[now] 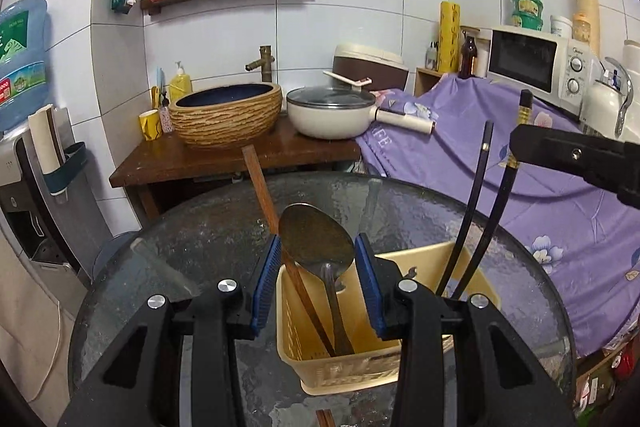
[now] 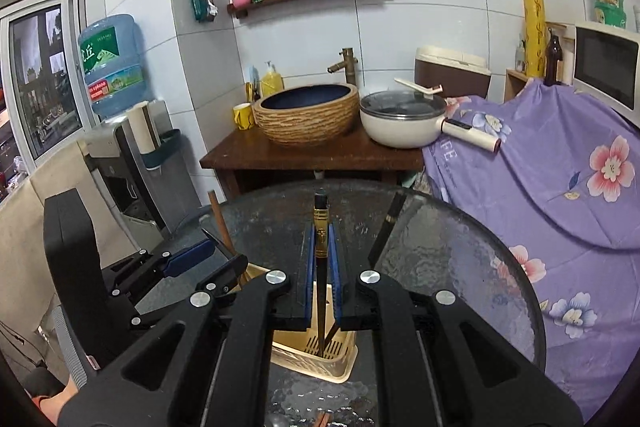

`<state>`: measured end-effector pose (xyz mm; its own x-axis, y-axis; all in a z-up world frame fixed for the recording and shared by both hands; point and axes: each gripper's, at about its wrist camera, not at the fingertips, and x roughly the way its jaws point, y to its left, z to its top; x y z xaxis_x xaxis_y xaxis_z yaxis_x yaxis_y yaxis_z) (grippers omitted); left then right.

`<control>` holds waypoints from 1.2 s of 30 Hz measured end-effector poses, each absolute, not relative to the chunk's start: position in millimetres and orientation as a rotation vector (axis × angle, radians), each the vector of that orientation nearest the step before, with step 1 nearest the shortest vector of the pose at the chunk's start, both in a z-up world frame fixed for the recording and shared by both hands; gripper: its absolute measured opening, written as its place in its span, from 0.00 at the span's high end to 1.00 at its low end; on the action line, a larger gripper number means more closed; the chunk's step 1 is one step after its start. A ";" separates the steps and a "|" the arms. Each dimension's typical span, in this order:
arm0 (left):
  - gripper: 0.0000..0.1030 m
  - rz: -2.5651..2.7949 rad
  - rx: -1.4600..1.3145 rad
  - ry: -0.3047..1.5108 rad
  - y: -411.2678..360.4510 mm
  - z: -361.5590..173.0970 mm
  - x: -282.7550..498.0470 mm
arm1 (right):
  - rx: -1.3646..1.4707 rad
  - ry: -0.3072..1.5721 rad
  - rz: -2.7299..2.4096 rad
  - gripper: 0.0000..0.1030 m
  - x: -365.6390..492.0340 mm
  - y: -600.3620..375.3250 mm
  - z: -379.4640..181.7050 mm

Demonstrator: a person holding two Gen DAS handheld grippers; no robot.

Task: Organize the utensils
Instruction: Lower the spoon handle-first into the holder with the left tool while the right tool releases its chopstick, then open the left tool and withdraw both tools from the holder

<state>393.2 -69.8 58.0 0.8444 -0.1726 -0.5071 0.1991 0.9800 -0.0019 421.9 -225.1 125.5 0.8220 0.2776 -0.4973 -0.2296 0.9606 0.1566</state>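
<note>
Right gripper point(image 2: 322, 283): blue-padded jaws pressed together on a black chopstick with a gold-banded top point(image 2: 321, 227), gripped partway down the shaft. The stick hangs near vertical, tip down inside the right compartment of the pale yellow slotted plastic utensil caddy point(image 2: 320, 351). Held upright so it drops straight in, I judge. A second black chopstick point(image 2: 386, 231) leans in the same compartment, top tilted to the right, nothing holding it.

Left gripper point(image 1: 318, 291): jaws spread, blue pads either side of the tarnished metal spoon with a wide oval bowl point(image 1: 316, 239), not visibly touching it. The spoon stands handle-down in the left compartment beside a reddish-brown wooden chopstick point(image 1: 262, 187) that leans toward the left. The open jaws could mean the spoon is freshly let go or only being steadied; I cannot tell which.

The caddy sits on a round dark textured-glass tabletop point(image 1: 192, 239), on the side near both grippers. Sorting looks deliberate: black pair right, spoon and wooden stick left.

Beyond the table: a wooden stand point(image 1: 224, 155) with a woven-pattern basin point(image 1: 226, 117) and a white lidded pan point(image 1: 330, 115); purple floral cloth point(image 1: 440, 155) drapes the counter at right.
</note>
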 end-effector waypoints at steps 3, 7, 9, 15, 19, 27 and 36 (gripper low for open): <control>0.64 -0.197 0.065 0.548 -72.5 48.7 395.8 | 0.093 0.549 0.260 0.93 424.9 -225.6 116.6; 0.64 -0.192 0.078 0.573 -75.8 36.9 399.0 | 0.091 0.540 0.249 0.93 425.8 -226.7 113.9; 0.64 -0.190 0.079 0.584 -77.2 33.2 400.9 | 0.091 0.539 0.244 0.93 427.1 -228.1 113.4; 0.62 -0.202 0.082 0.584 -78.8 29.4 399.3 | 0.067 0.525 0.230 0.92 428.2 -226.8 109.6; 0.50 -0.211 0.077 0.551 -77.6 35.8 387.6 | 0.031 0.494 0.216 0.89 423.4 -225.5 112.1; 0.29 -0.210 0.065 0.452 -67.3 48.2 332.8 | 0.050 0.401 0.213 0.54 389.7 -236.5 118.2; 0.27 -0.123 0.068 0.509 -36.6 28.2 284.0 | 0.058 0.474 0.265 0.53 332.4 -236.1 83.7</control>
<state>284.0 -36.6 28.2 0.8660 -0.1007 -0.4898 0.1343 0.9904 0.0338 332.4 -236.1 83.7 0.8561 0.2649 -0.4437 -0.2383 0.9643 0.1159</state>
